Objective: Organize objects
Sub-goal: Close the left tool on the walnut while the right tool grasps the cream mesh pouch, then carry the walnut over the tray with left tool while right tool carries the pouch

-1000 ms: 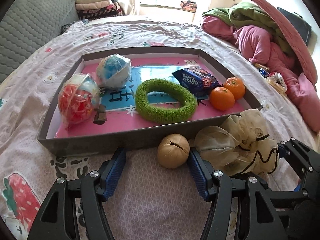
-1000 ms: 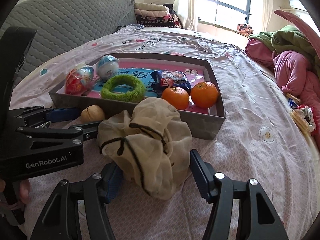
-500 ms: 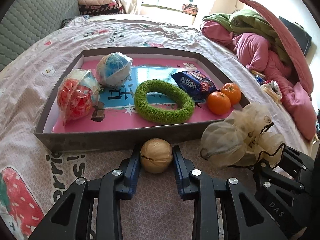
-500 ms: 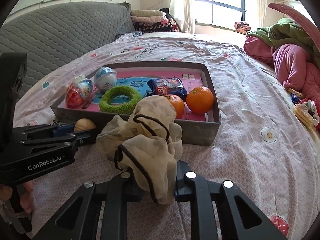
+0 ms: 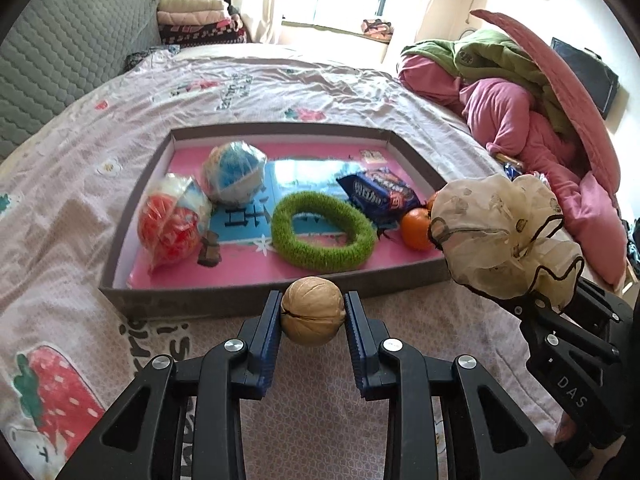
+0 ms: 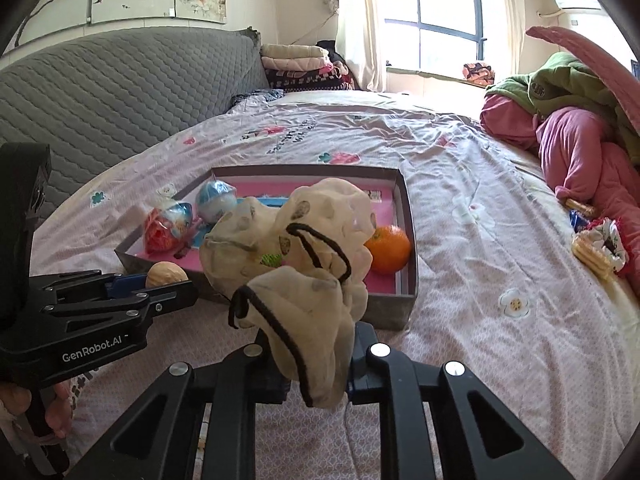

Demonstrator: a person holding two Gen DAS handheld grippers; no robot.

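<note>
My left gripper (image 5: 313, 312) is shut on a tan walnut (image 5: 313, 311) and holds it above the bedspread, just in front of the grey tray's near wall (image 5: 224, 305). The walnut also shows in the right wrist view (image 6: 166, 274). My right gripper (image 6: 310, 354) is shut on a cream mesh scrunchie with black trim (image 6: 298, 268), lifted off the bed; it also shows in the left wrist view (image 5: 504, 236). The tray holds a green fuzzy ring (image 5: 323, 232), two wrapped toy balls (image 5: 172, 222) (image 5: 234, 172), a blue snack packet (image 5: 376, 194) and oranges (image 5: 416, 228).
The tray (image 6: 410, 240) lies on a pink patterned bedspread (image 6: 480, 240). Pink and green bedding (image 5: 520, 92) is piled at the right. Snacks and a small red item (image 6: 598, 246) lie on the bed at the right. A grey quilted headboard (image 6: 112, 92) stands at the left.
Both grippers closed from open, the left on the walnut and the right on the scrunchie, and both have lifted their objects off the bedspread.
</note>
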